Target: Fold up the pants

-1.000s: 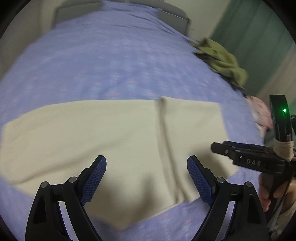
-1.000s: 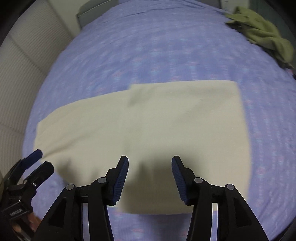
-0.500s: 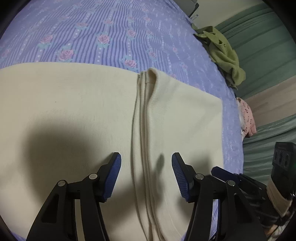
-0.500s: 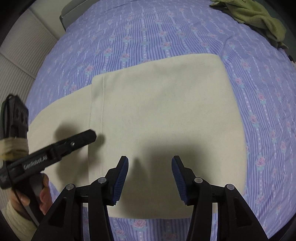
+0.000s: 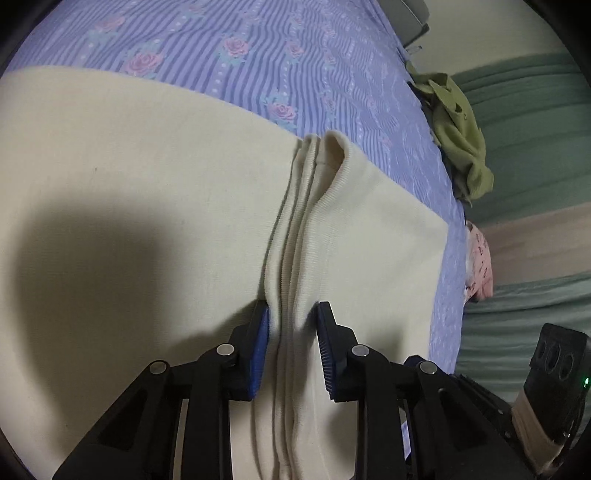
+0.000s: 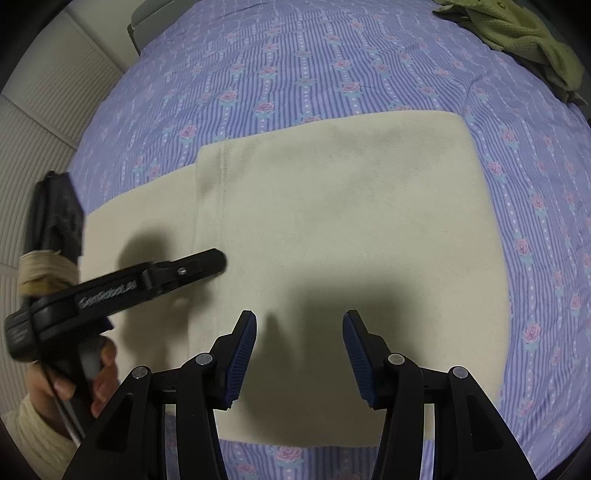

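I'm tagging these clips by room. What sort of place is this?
Most likely a bedroom: the cream pants lie on a bed with a purple rose-print sheet, other clothes are heaped at its edge, and green curtains hang behind.

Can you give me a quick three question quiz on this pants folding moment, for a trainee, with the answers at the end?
1. True or false: the left gripper has its fingers on either side of the ribbed hem edges of the cream pants.
2. Which garment lies at the far right edge of the bed? A) a green garment B) a black jacket C) a white towel
3. Fill in: the right gripper hangs over the folded pants with its jaws ____.

Key: 1 true. 2 A, the green garment. 3 open, gripping nothing.
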